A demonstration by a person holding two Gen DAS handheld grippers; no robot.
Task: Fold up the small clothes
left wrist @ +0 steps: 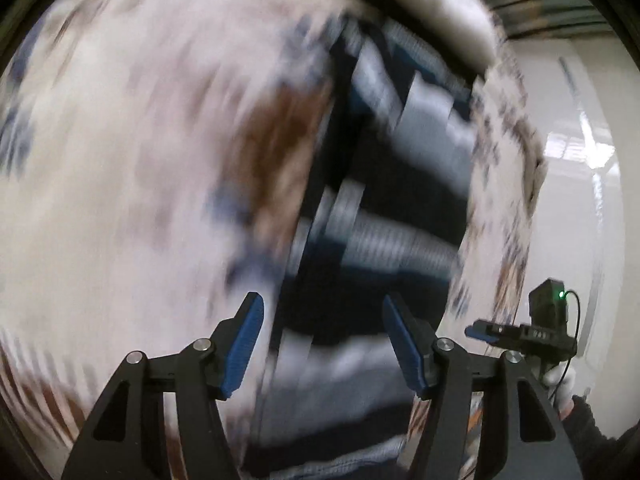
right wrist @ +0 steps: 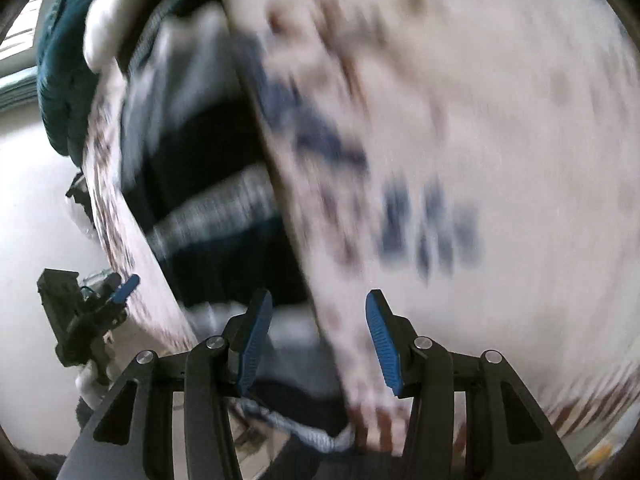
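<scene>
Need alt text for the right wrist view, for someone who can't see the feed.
The right tongs stand open in front of a blurred white cloth with blue and brown print. A navy-and-grey striped garment lies behind its edge, and the left tongs show at far left.

A navy-and-grey striped garment (left wrist: 384, 184) lies in front of my tools on pale patterned cloth (all badly blurred). A flap of that cloth (right wrist: 460, 140) covers part of it.

Black hand-held gripper (left wrist: 323, 344), blue pads (left wrist: 245, 348)
</scene>
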